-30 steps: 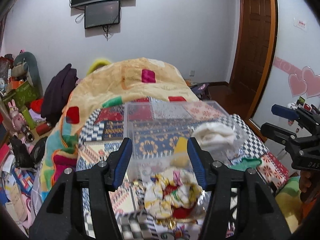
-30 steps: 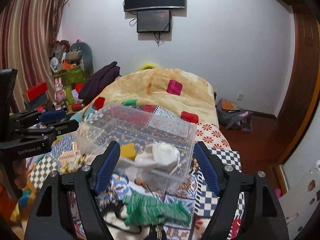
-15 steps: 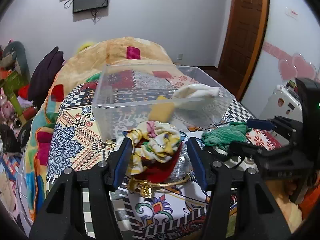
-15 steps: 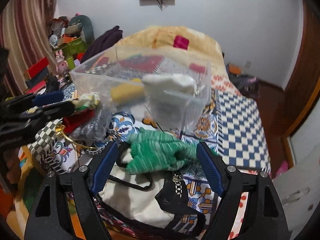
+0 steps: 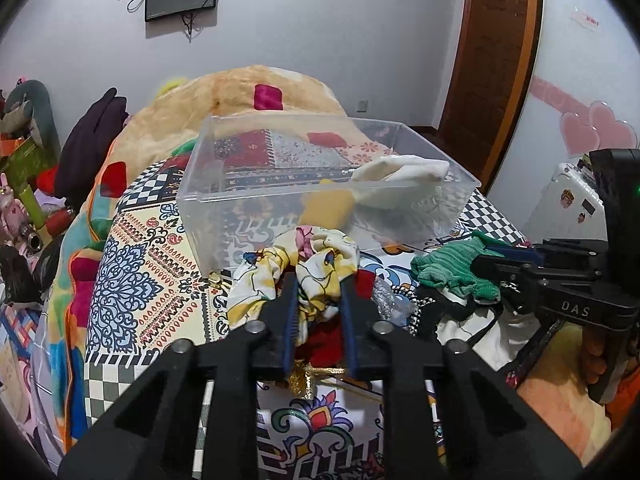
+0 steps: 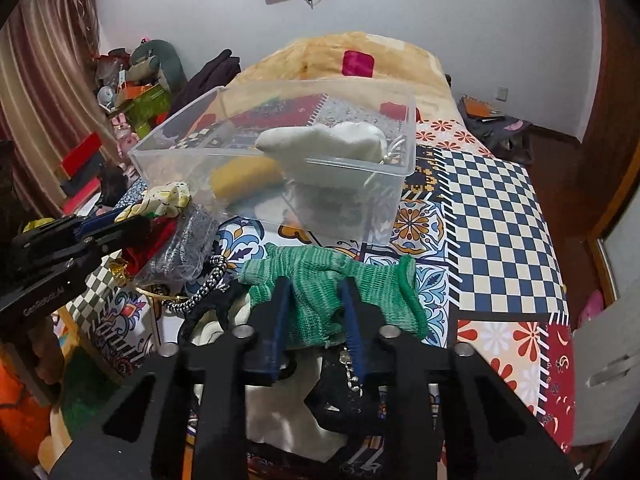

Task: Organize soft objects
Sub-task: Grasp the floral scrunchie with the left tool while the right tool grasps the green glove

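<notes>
A clear plastic bin [image 5: 240, 196] [image 6: 352, 224] stands on the patterned bedspread and holds a white cloth [image 5: 400, 172] [image 6: 332, 140] and a yellow item [image 5: 328, 208] [image 6: 244, 174]. In front of it my left gripper [image 5: 318, 284] is shut on a yellow floral cloth [image 5: 316, 252] that lies on a red and silver pile [image 6: 180, 240]. My right gripper [image 6: 314, 286] is shut on a green knitted glove [image 6: 332, 276] [image 5: 452, 264], which lies on a white and black bag [image 6: 280, 424].
The patterned bedspread [image 6: 492, 216] covers the bed, with a beige blanket heap [image 5: 240, 96] behind the bin. Clutter and toys [image 5: 24, 160] stand at the left. A wooden door [image 5: 496, 60] and a white case [image 5: 576, 196] are at the right.
Both grippers came down from above the bin to the pile in front of it. They closed, the left on the floral cloth and the right on the green glove.
</notes>
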The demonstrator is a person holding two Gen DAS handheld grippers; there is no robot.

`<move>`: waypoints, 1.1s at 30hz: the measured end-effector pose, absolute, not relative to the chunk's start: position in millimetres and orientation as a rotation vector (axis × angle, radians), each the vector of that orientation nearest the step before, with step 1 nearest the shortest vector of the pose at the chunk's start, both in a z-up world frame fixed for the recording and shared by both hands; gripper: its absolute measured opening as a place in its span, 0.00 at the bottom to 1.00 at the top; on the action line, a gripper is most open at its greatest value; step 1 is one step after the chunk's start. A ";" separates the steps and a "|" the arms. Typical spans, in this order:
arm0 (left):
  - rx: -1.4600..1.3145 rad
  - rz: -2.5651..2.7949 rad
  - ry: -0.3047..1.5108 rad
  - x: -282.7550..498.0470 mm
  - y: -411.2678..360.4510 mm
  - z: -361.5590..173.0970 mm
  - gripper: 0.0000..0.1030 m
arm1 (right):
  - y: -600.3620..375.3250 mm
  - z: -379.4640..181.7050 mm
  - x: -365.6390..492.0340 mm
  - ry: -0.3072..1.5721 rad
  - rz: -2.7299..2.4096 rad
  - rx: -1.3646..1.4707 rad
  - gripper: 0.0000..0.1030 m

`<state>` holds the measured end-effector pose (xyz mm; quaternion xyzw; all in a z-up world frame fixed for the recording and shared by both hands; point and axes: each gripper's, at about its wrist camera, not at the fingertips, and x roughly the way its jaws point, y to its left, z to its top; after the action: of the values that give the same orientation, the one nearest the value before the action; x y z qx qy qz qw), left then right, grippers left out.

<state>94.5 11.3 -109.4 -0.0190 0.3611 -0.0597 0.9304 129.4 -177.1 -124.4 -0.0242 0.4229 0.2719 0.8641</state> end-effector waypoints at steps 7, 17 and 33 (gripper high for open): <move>-0.050 -0.136 0.690 84.4 13.4 -93.3 0.12 | -184.7 -112.9 128.5 0.848 0.576 -0.010 0.09; -0.068 -0.163 0.611 74.4 19.1 -48.5 0.11 | -190.4 -74.0 119.0 0.740 0.580 0.006 0.07; -0.127 -0.123 0.625 97.8 46.2 -56.5 0.12 | -175.7 -125.1 134.7 0.944 0.541 -0.189 0.13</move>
<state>97.8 46.2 -56.5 -0.0622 0.3073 -0.0605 0.9477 134.7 -175.7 -125.1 -0.0896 0.4485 0.2569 0.8513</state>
